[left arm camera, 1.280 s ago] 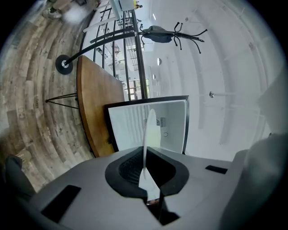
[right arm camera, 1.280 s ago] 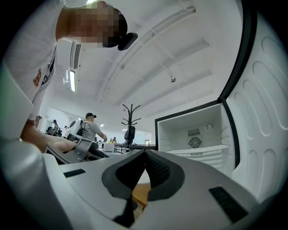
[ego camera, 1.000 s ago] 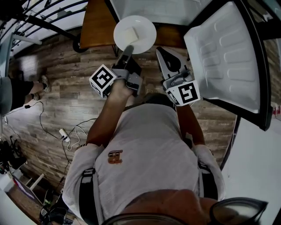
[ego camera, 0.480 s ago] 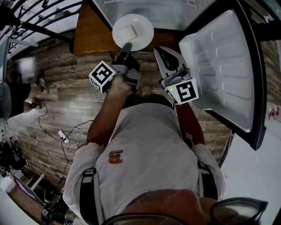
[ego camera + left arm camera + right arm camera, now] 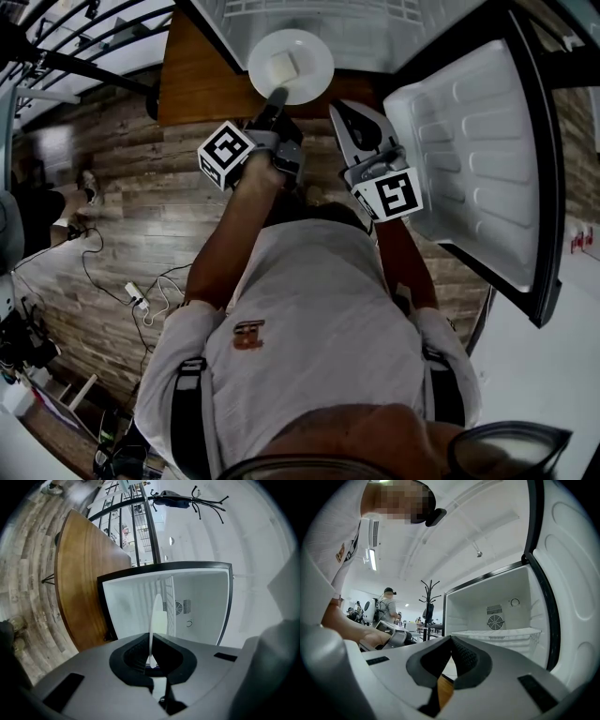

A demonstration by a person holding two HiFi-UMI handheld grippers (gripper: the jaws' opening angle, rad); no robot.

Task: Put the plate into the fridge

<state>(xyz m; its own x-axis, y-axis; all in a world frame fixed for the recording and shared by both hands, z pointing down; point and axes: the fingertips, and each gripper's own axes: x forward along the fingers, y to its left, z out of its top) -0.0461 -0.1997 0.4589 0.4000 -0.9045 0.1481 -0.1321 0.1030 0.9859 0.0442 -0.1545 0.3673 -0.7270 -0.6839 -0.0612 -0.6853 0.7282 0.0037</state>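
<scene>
A white plate (image 5: 305,49) carrying a pale block of food (image 5: 283,66) hangs in front of the open fridge (image 5: 319,17), level with its lower edge. My left gripper (image 5: 276,97) is shut on the plate's near rim. In the left gripper view the plate (image 5: 155,616) shows edge-on, pinched between the pads, with the fridge cavity (image 5: 197,602) straight ahead. My right gripper (image 5: 343,111) is beside it to the right, shut on nothing. In the right gripper view its jaw tips (image 5: 451,641) meet, facing the fridge interior (image 5: 497,606).
The fridge door (image 5: 478,141) stands swung open at the right. A wire shelf (image 5: 501,633) crosses the cavity, with a fan grille on the back wall. A wooden table (image 5: 202,75) stands left of the fridge. A coat stand (image 5: 187,498) and a person (image 5: 386,604) are in the background.
Both grippers have moved a little forward toward the fridge, and the plate has gone with the left one. The left gripper's hold on the rim is unchanged.
</scene>
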